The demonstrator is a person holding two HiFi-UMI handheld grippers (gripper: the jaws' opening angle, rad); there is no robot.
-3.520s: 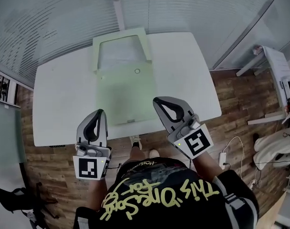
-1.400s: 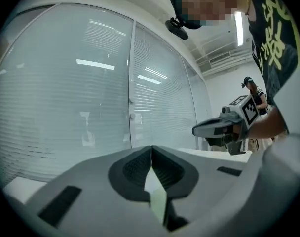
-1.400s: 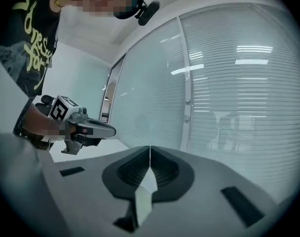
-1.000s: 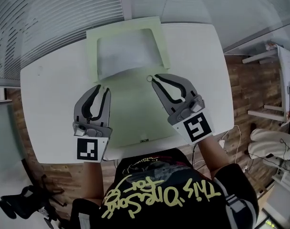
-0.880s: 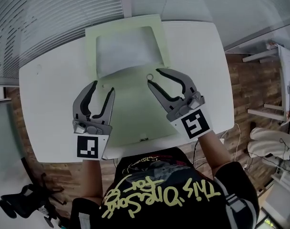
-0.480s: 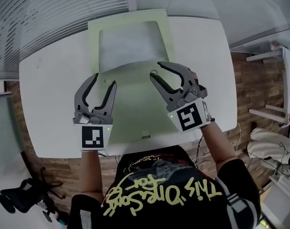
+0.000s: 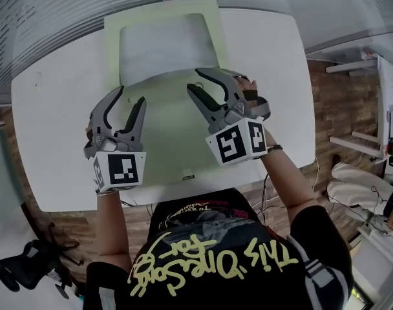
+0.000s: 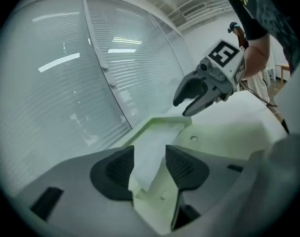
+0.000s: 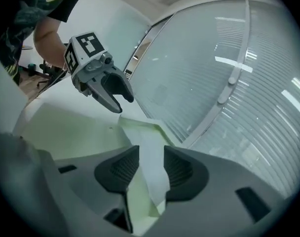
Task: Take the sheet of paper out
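Observation:
A pale green folder (image 7: 170, 141) lies on the white table (image 7: 48, 115) with its flap open at the far end. A white sheet of paper (image 7: 164, 47) shows in that opened end. My left gripper (image 7: 132, 97) hovers over the folder's left part. My right gripper (image 7: 194, 80) hangs over its right part, just short of the sheet. Both have just been opening and stand open, with nothing gripped. In the left gripper view the sheet (image 8: 151, 154) lies beyond the pads and the right gripper (image 8: 182, 108) hangs ahead. The right gripper view shows the sheet (image 9: 152, 157) and the left gripper (image 9: 124, 105).
A glass wall with blinds (image 7: 48, 11) runs behind the table's far edge. Wooden floor (image 7: 332, 108) lies to the right with white furniture (image 7: 384, 76). A black office chair (image 7: 28, 270) stands at the lower left. The folder's small ring clasp (image 8: 193, 138) sits on its front.
Both grippers have moved from the table's near edge out over the folder and sunk toward it. Their jaws, shut a second ago, have spread wide, and both have rolled.

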